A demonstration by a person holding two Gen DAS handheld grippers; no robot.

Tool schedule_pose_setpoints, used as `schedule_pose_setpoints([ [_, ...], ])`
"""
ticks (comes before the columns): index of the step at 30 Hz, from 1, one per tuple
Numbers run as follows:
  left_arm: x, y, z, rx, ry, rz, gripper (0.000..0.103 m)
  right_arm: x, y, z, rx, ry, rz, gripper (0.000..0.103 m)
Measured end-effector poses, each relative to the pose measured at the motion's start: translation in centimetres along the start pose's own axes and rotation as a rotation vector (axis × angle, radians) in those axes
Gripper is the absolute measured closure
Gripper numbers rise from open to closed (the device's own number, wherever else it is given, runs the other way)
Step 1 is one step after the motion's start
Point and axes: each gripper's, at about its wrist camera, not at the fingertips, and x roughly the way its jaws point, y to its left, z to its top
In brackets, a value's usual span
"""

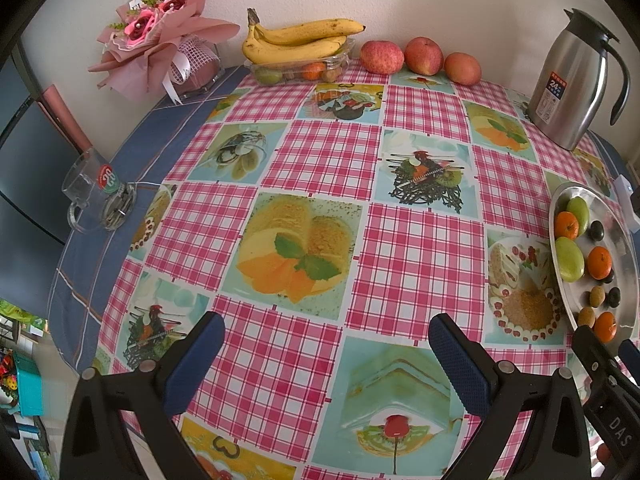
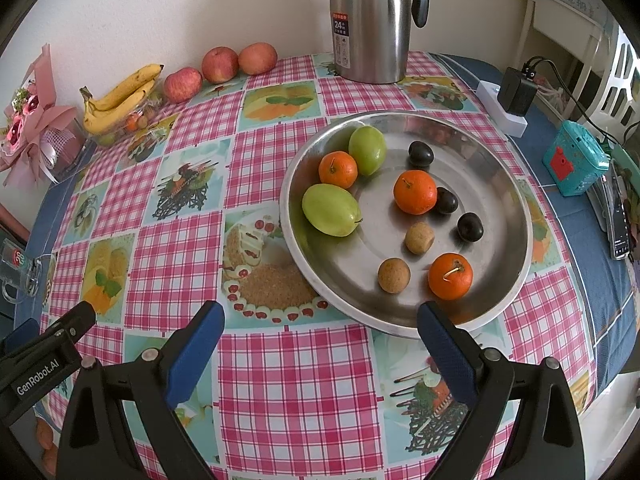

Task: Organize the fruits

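Note:
A round steel plate (image 2: 500,184) sits on the checked tablecloth and holds two green fruits (image 2: 331,209), three oranges (image 2: 415,192), three dark plums (image 2: 470,227) and two small brown fruits (image 2: 394,275). The plate also shows in the left wrist view (image 1: 622,240) at the right edge. Bananas (image 1: 296,40) lie on a clear tray (image 1: 296,70) of small fruit by the wall, with three apples (image 1: 423,56) beside them. My right gripper (image 2: 320,332) is open and empty just before the plate's near rim. My left gripper (image 1: 326,340) is open and empty above the cloth.
A steel thermos jug (image 2: 370,20) stands behind the plate. A pink flower bouquet (image 1: 160,36) and a glass mug (image 1: 86,192) are at the left. A white power strip with a black charger (image 2: 512,100) and a teal box (image 2: 576,160) lie at the right.

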Motion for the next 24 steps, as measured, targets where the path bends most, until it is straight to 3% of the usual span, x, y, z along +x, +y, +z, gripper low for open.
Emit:
schedule_pose_setpoints([
  [24,0.25,0.16,-0.03,0.003,0.004,0.004,0.0,0.19,0.06,-0.11,0.0,0.004,-0.001,0.006],
])
